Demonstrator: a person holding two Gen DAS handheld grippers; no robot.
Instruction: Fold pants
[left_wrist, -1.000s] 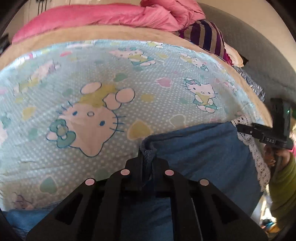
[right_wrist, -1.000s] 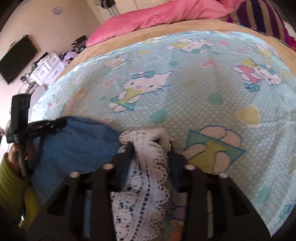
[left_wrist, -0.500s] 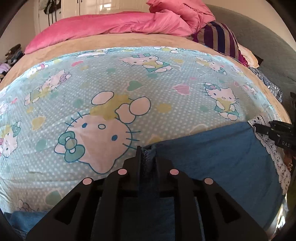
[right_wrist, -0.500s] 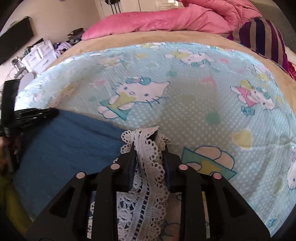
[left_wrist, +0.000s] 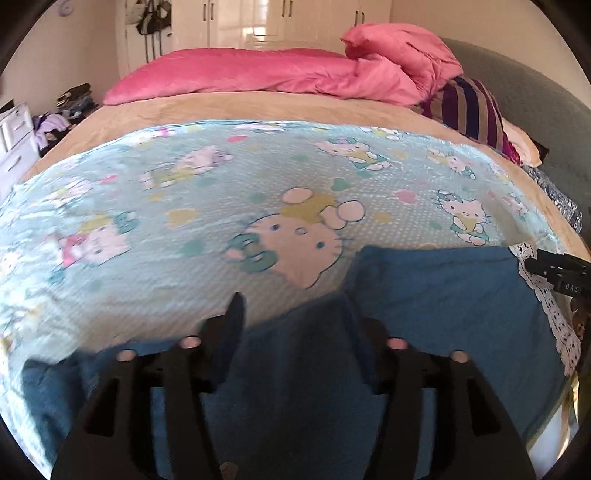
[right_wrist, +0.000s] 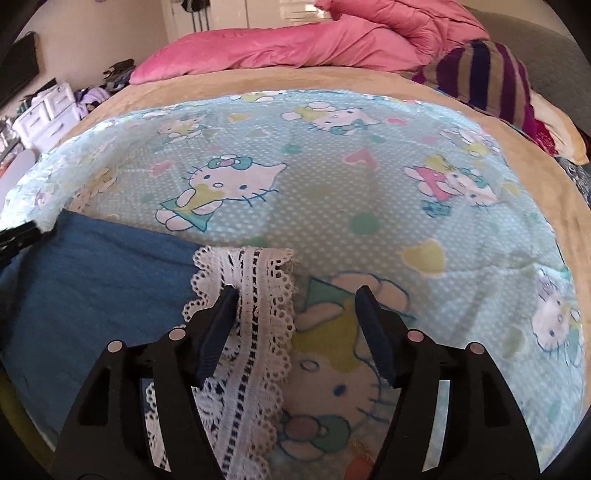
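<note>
both the left gripper (left_wrist: 295, 314) and right gripper (right_wrist: 295, 306) have just been opening, jaws apart over the blue pants (left_wrist: 443, 295), gripping nothing.

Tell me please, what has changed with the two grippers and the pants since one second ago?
Both let go. The left gripper, which pinched the blue pants at their corner, has just been opening and drew back toward the left; the cloth lies free under it. The right gripper, which pinched the lace trim, has just been opening too; the lace lies loose between the jaws. The pants stay flat on the cartoon bedsheet.
</note>
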